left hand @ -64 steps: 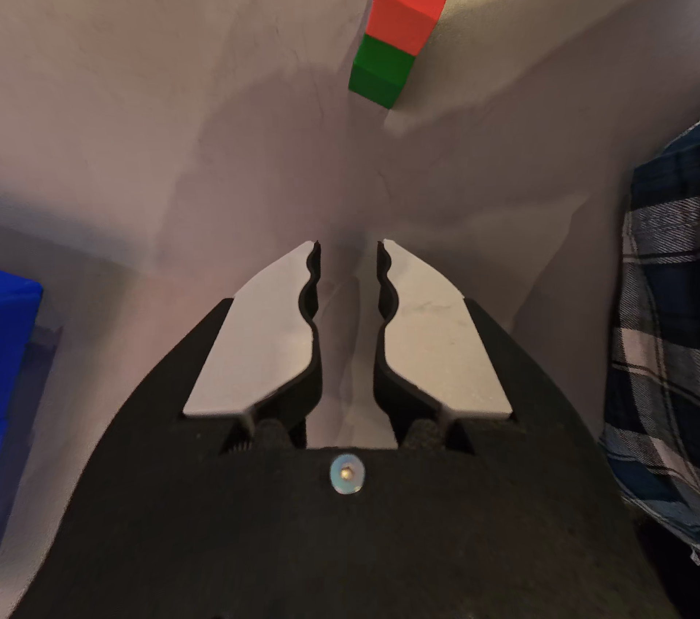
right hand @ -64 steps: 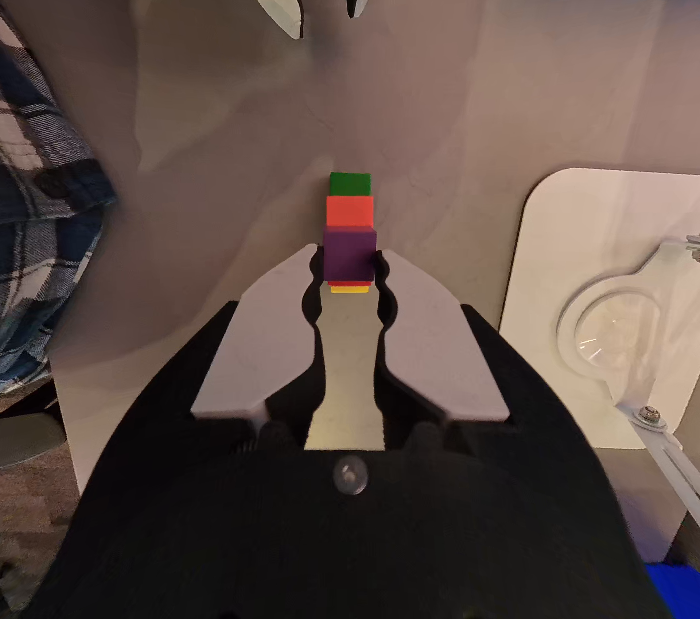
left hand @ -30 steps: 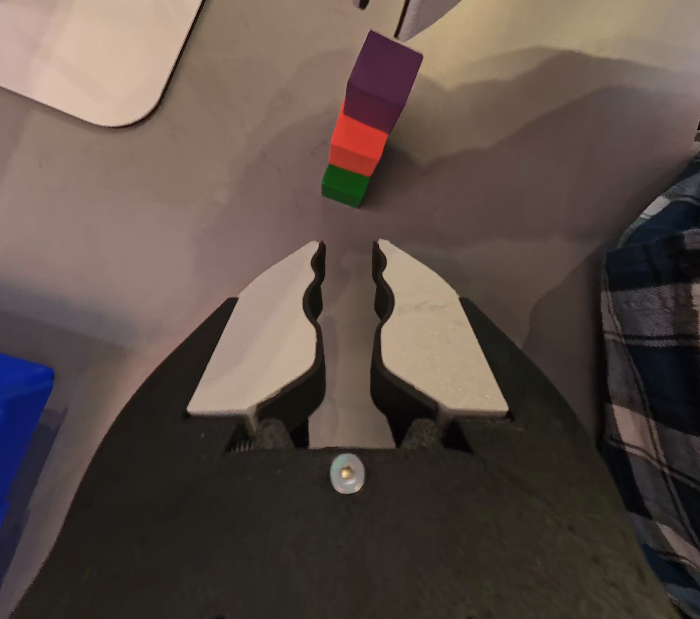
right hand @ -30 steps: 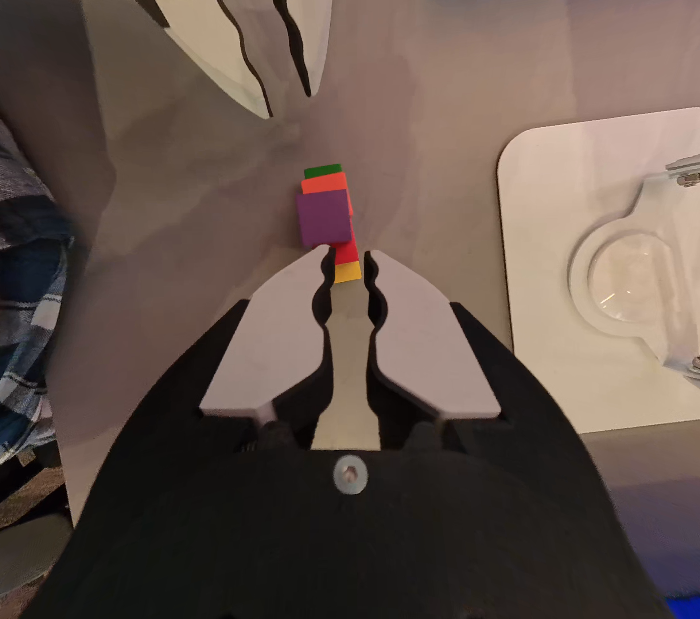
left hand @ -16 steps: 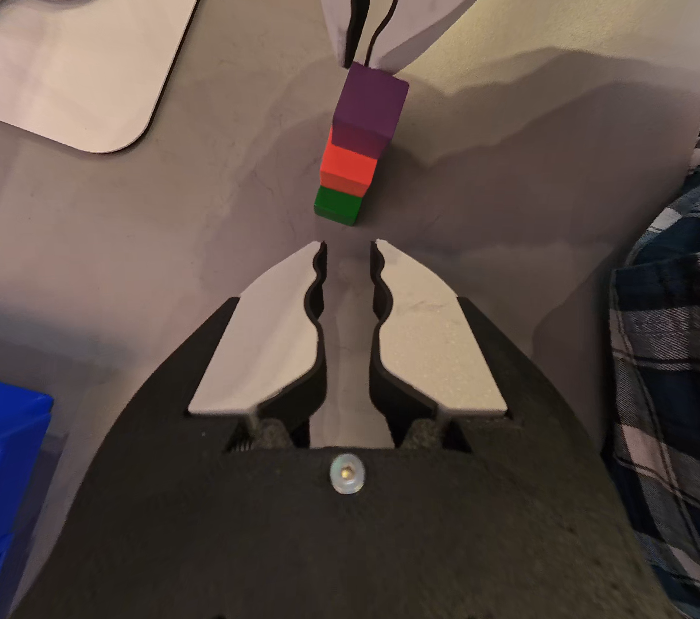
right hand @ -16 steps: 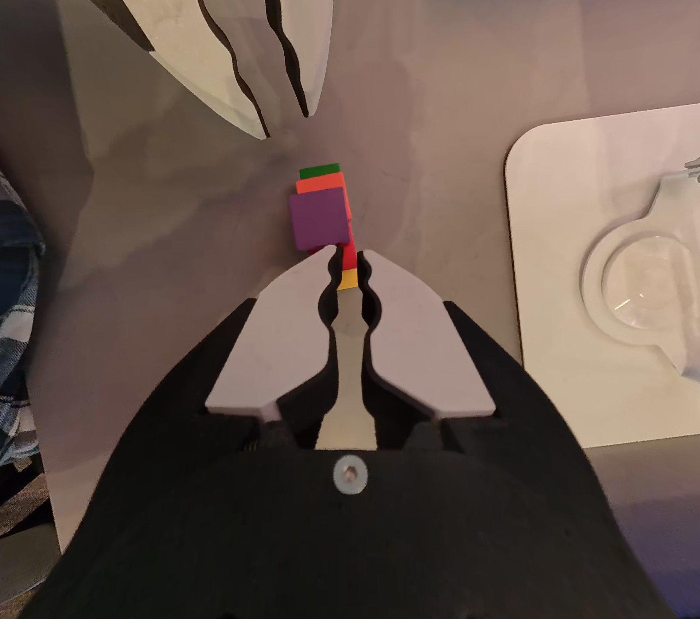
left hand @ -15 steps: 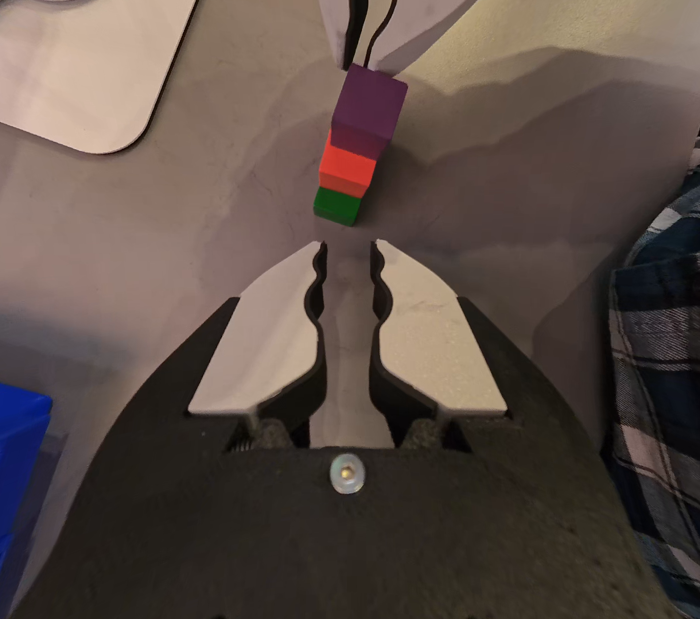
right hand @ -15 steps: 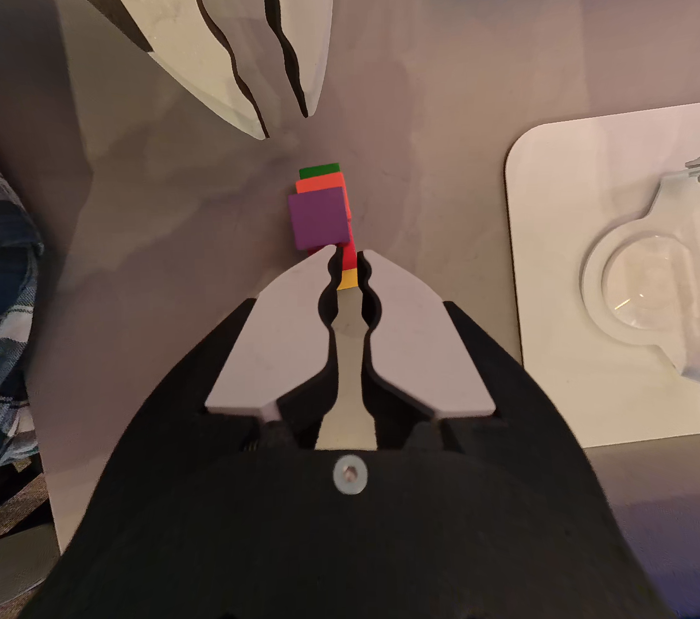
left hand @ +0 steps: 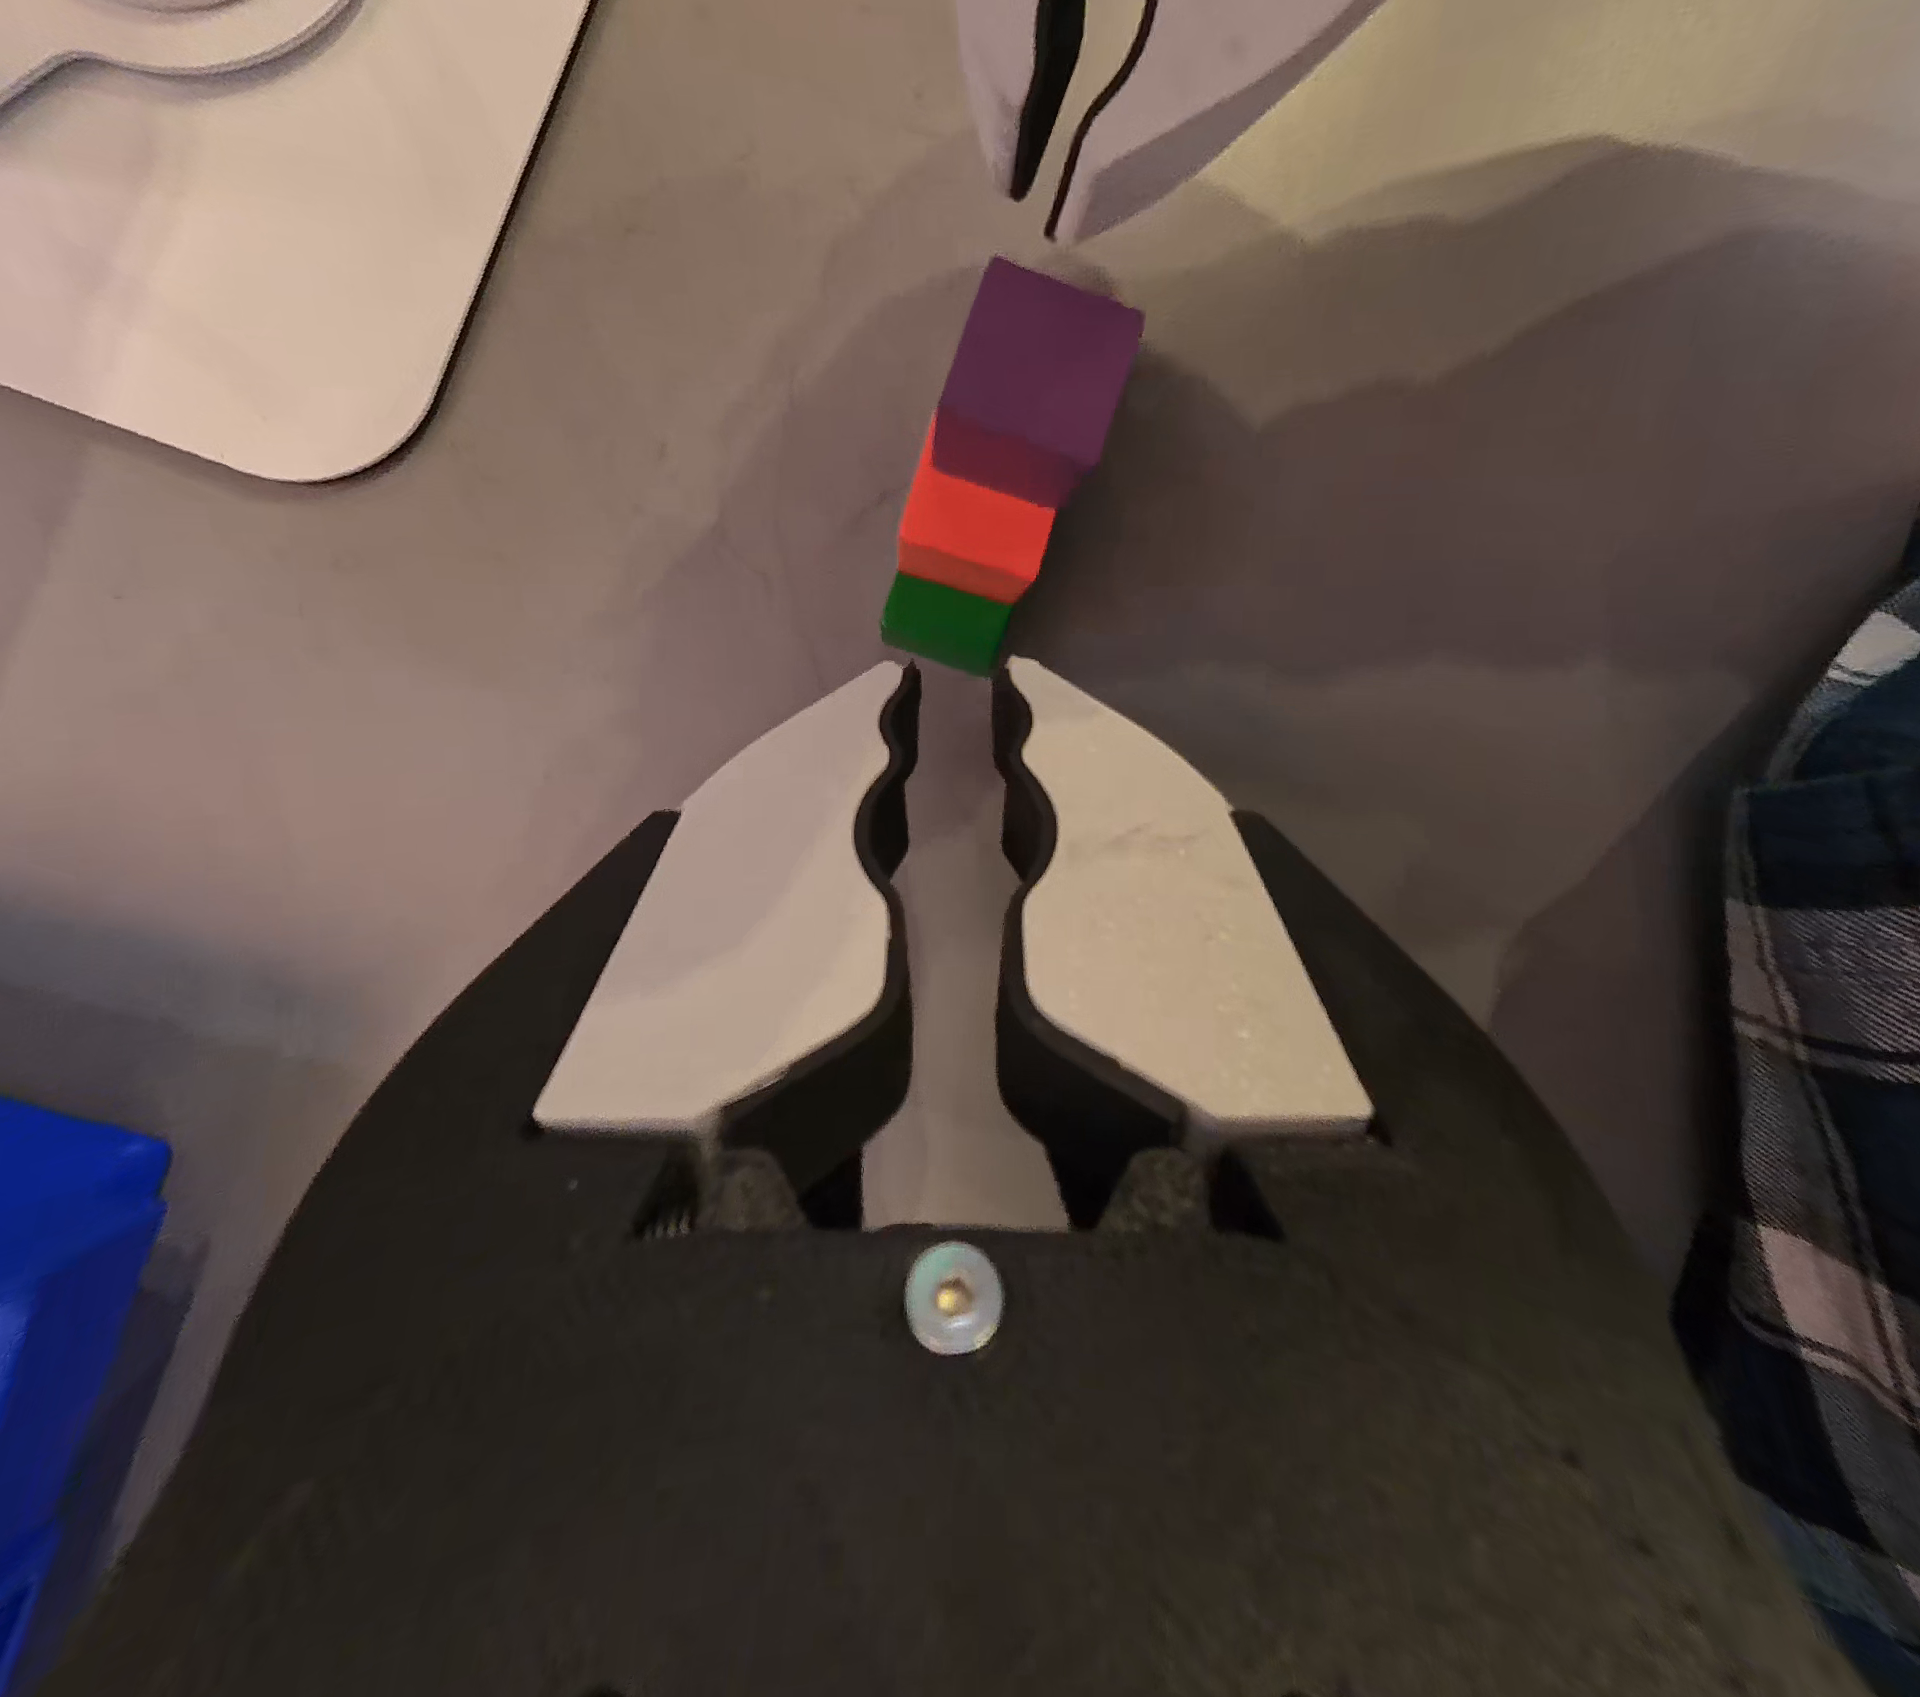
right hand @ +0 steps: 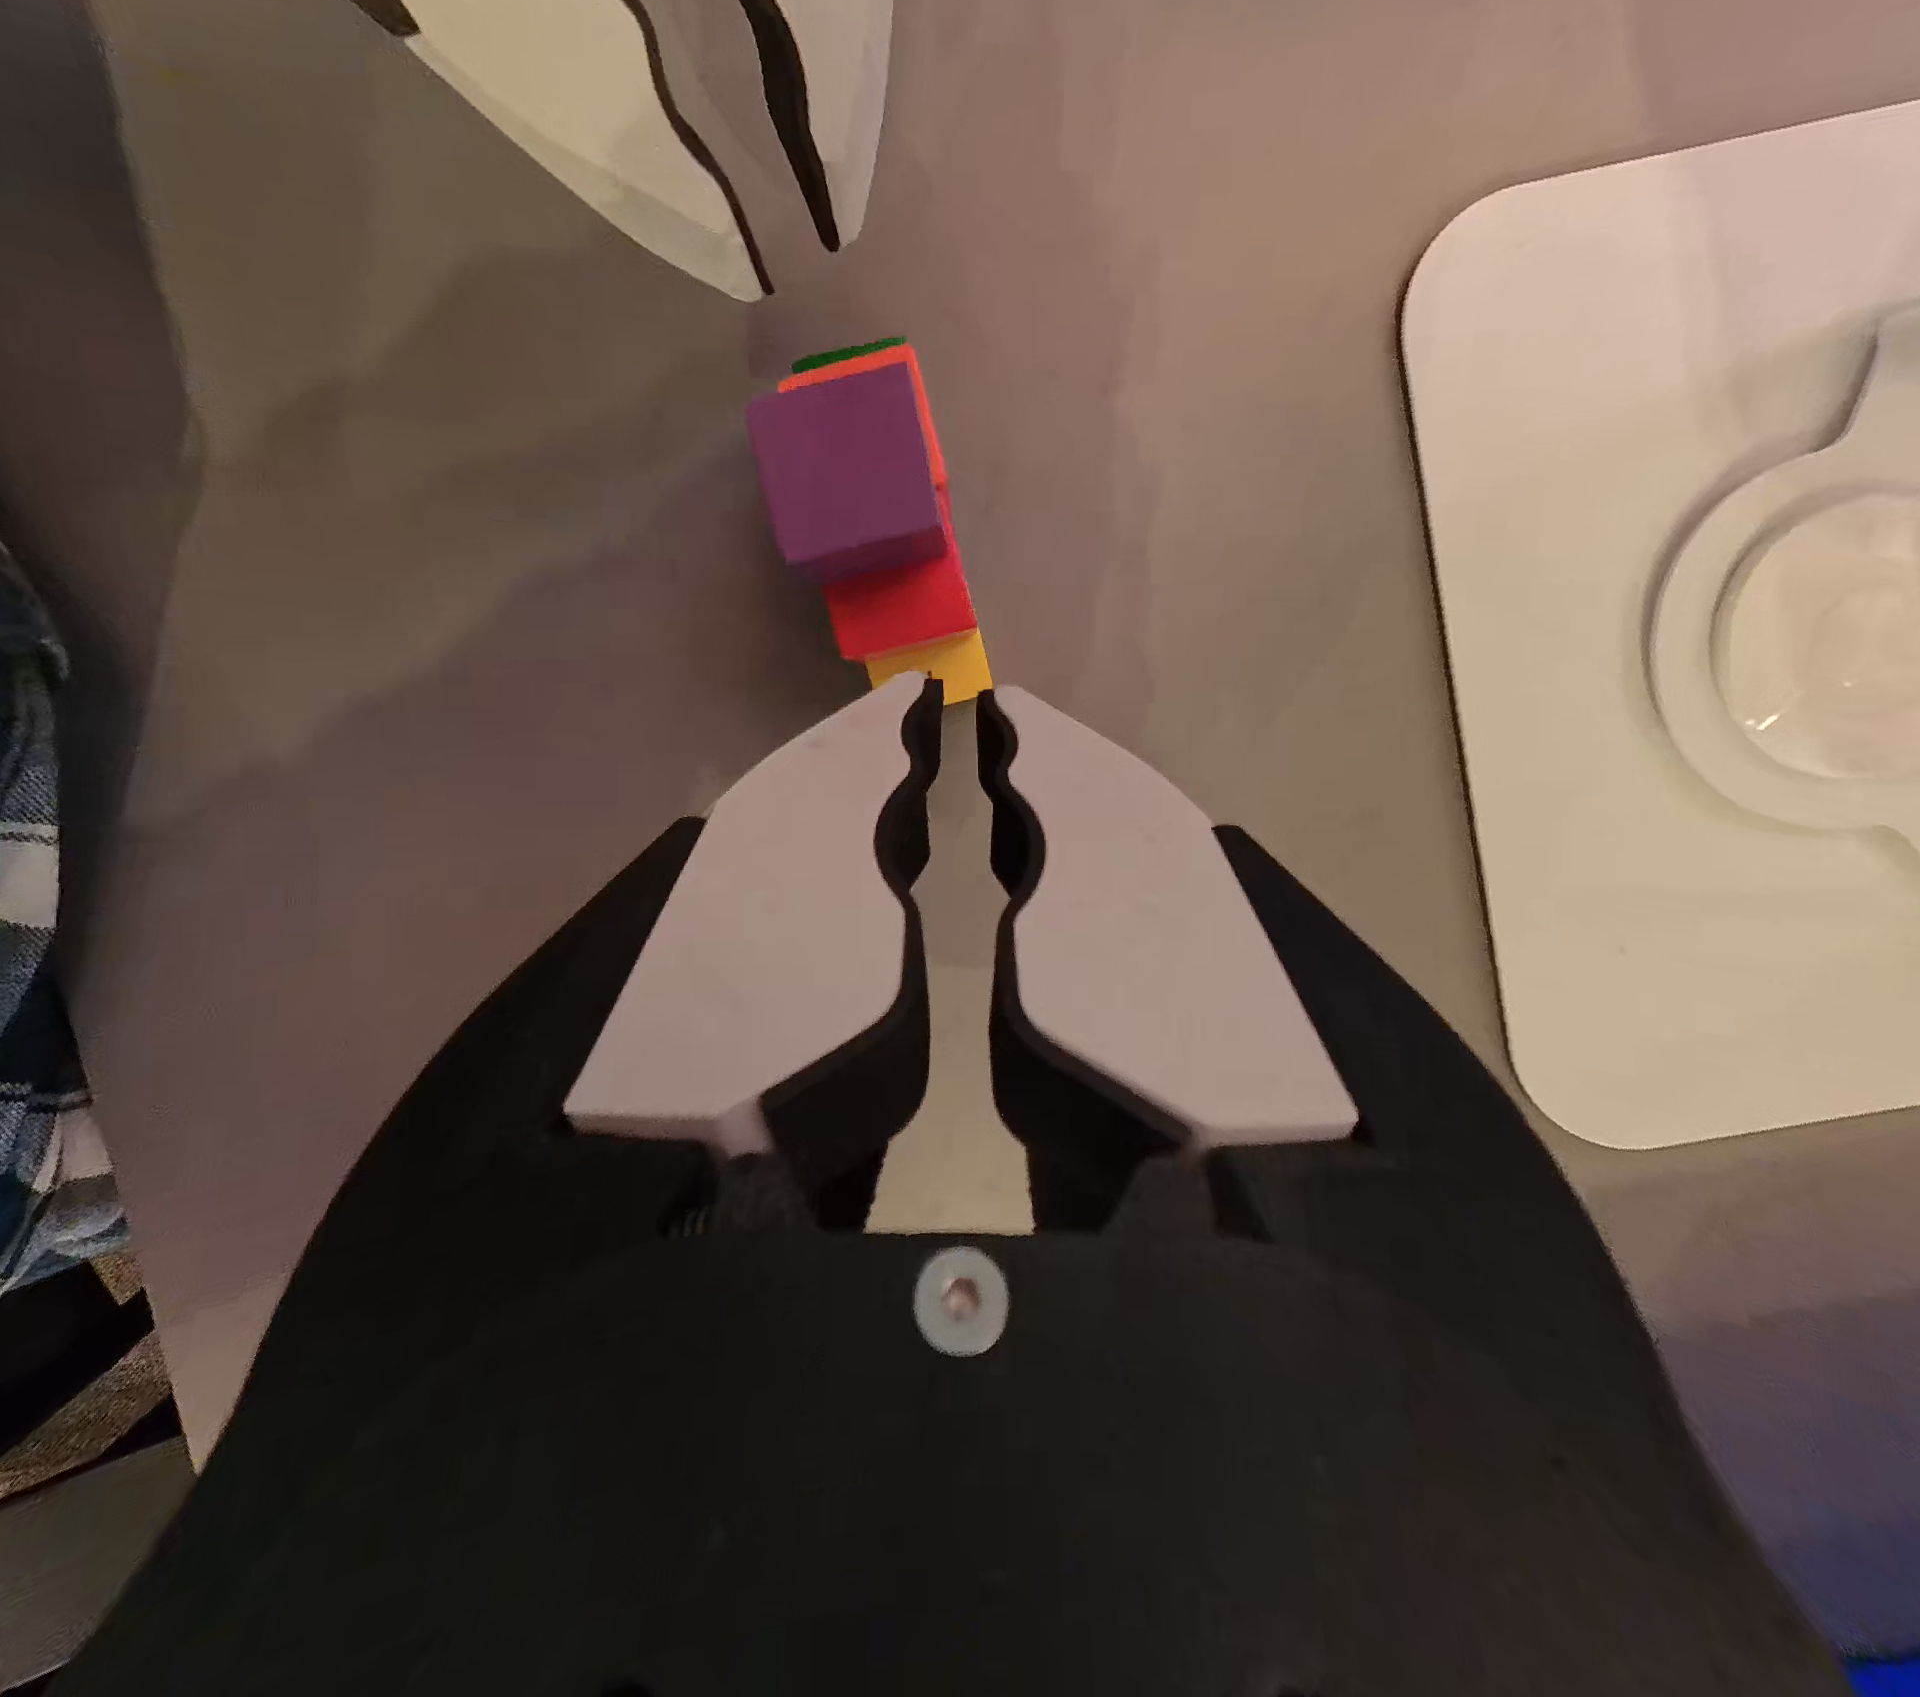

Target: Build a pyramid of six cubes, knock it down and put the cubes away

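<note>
On grey table (left hand: 520, 712), stepped pyramid (left hand: 997, 484): purple cube (left hand: 1044, 359) topmost.

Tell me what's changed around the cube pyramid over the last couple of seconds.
Both claws have closed in on the pyramid from opposite ends. The left claw moved forward until its tips sit right by the green cube; the right claw narrowed and came up to the yellow cube. Neither grips anything. The pyramid stays standing, purple cube on top.
</note>
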A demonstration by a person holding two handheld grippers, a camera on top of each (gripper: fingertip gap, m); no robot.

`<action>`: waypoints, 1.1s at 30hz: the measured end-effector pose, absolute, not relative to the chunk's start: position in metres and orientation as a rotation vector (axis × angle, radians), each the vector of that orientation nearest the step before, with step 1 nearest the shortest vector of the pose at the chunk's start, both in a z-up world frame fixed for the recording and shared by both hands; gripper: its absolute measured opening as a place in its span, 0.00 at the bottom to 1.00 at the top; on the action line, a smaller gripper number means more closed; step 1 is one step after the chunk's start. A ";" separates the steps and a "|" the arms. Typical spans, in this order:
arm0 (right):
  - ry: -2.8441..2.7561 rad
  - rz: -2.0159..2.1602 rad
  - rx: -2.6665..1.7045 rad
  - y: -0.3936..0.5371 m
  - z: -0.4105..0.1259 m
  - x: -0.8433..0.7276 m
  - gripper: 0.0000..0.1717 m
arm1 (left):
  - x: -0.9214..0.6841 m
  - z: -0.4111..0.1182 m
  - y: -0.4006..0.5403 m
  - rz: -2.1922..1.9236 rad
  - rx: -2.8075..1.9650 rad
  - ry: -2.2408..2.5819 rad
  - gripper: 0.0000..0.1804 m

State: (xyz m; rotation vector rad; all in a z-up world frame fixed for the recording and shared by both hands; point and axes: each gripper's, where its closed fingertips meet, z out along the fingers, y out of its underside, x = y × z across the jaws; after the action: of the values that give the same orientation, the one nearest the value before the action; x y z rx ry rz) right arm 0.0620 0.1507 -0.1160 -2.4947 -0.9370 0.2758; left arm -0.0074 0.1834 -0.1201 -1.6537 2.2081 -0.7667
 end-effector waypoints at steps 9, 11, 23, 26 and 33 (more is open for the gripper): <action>-0.926 0.300 -2.511 0.148 -0.127 0.059 0.03 | 0.001 -0.123 0.187 -0.745 -1.641 2.220 0.04; -0.922 0.304 -2.514 0.148 -0.129 0.059 0.03 | 0.003 -0.125 0.186 -0.751 -1.639 2.230 0.04; -0.921 0.338 -2.512 0.146 -0.135 0.054 0.03 | 0.007 -0.133 0.178 -0.751 -1.629 2.262 0.04; -0.923 0.340 -2.510 0.147 -0.135 0.054 0.03 | 0.008 -0.133 0.177 -0.754 -1.628 2.263 0.03; -0.930 0.344 -2.509 0.147 -0.136 0.053 0.02 | 0.009 -0.134 0.177 -0.752 -1.620 2.271 0.02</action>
State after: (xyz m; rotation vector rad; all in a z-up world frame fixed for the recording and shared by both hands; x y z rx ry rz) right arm 0.0526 0.1469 -0.1360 -2.5094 -0.9299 0.3437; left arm 0.0089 0.1774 -0.1338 -1.6204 2.2705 -0.7515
